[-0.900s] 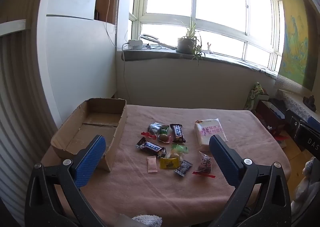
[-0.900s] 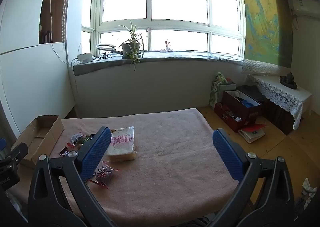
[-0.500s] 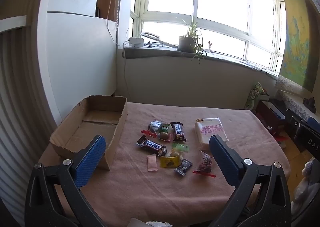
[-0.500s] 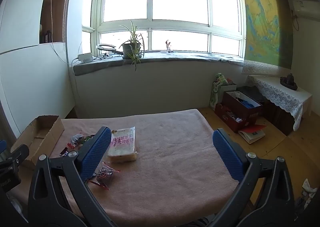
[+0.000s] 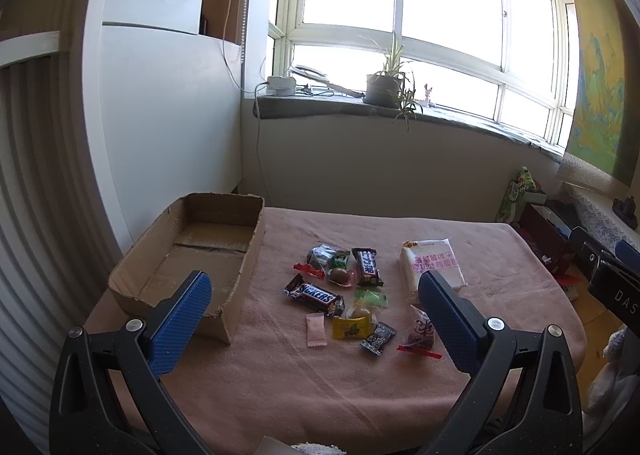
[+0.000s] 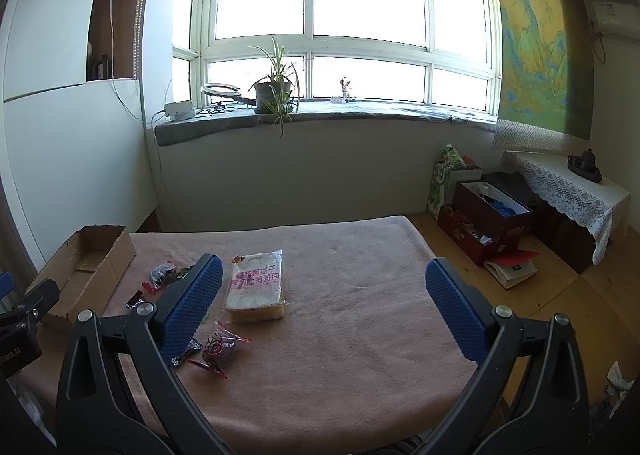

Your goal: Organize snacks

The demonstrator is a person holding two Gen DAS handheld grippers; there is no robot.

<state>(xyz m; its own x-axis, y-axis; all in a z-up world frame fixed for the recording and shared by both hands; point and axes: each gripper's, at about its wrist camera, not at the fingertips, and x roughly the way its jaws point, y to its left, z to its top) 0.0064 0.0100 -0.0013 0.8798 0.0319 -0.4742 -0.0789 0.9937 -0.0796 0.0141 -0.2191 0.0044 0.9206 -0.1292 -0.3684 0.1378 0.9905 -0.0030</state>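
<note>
Several small snacks lie in a cluster on the pink-covered table [image 5: 304,387]: a Snickers bar [image 5: 314,294], a second dark chocolate bar [image 5: 368,267], a yellow candy [image 5: 352,327], a pink sachet [image 5: 315,329] and a clear red-ended packet [image 5: 420,334] [image 6: 218,347]. A white bag of sliced bread [image 5: 433,263] [image 6: 256,285] lies to their right. An open cardboard box [image 5: 188,251] [image 6: 84,265] sits at the table's left edge. My left gripper [image 5: 316,299] hangs open above the near side of the cluster. My right gripper [image 6: 320,283] is open too, over bare cloth right of the bread.
A window sill with a potted plant [image 6: 276,93] runs behind the table. On the floor to the right stand dark red boxes [image 6: 486,221], a book [image 6: 514,267] and a low table with a lace cloth [image 6: 560,183]. A white cabinet wall [image 5: 160,127] rises at the left.
The left wrist view has shifted a little: the box and snacks sit slightly higher and further off. The right wrist view is nearly unchanged. Both grippers stay open.
</note>
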